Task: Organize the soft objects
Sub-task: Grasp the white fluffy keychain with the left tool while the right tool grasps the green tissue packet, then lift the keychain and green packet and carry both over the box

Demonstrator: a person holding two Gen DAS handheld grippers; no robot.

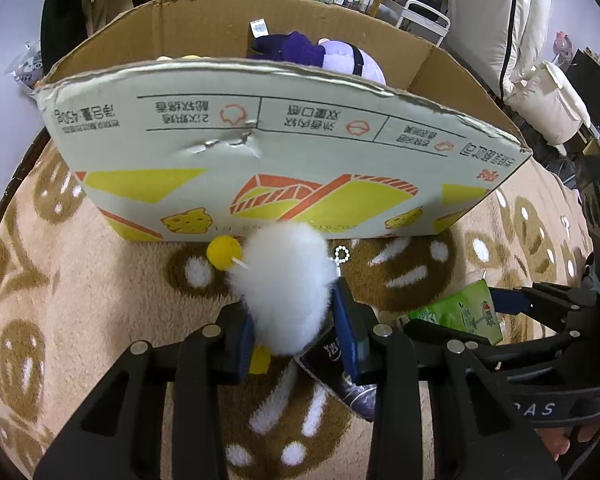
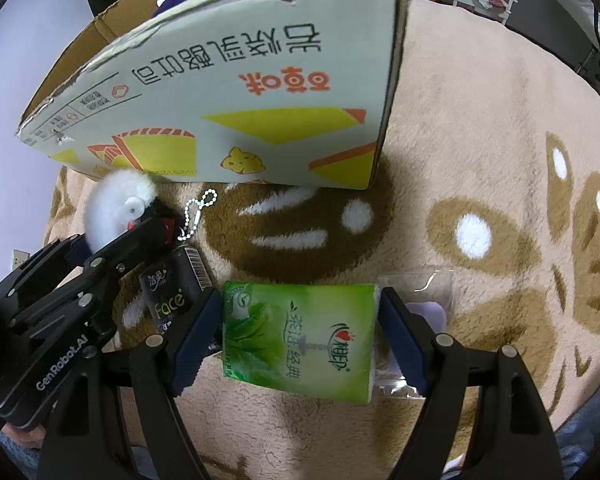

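Left gripper [image 1: 296, 320] is clamped on white plush toy [image 1: 286, 288], right gripper [image 2: 300, 332] squeezes green tissue pack [image 2: 300, 336]; both sit low over the rug [image 2: 480, 100] in front of the cardboard box [image 1: 260, 152], prob. so each can lift over its wall. Purple plush [image 1: 300, 50] already inside.

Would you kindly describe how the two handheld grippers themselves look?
Both the left gripper and the right gripper are matte black plastic linkages with round silver pivot pins and flat dark-blue finger pads. White "GenRobot.AI" lettering marks the left gripper's body in the right wrist view. No cables show.
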